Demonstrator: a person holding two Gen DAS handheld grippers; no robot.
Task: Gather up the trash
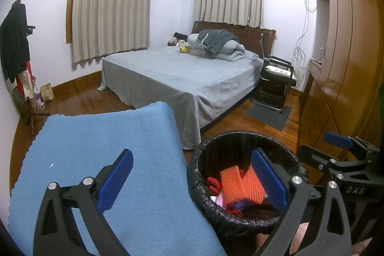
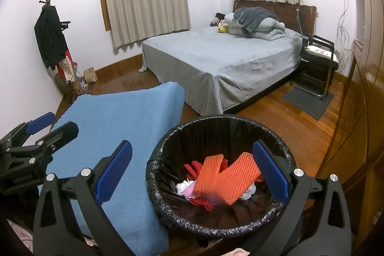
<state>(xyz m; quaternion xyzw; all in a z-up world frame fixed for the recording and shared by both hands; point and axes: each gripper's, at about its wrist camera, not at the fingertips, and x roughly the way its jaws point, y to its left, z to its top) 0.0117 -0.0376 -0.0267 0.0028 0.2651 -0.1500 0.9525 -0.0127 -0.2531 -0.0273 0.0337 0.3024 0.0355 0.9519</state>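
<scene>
Jaws of our left gripper (image 1: 192, 181) and right gripper (image 2: 192, 174) both stand wide apart, holding nothing. Just below us sits the bin (image 2: 165, 215) with its black liner, beside the blue cloth (image 2: 112, 136) on the bench. Trash already inside: orange foam net (image 2: 225, 179), red scraps, white tissue. We judge it all light, soft and crushable; the net is springy, so pinch a folded edge. Farther off, the bed (image 2: 216, 64) shows no loose trash that we can make out.
</scene>
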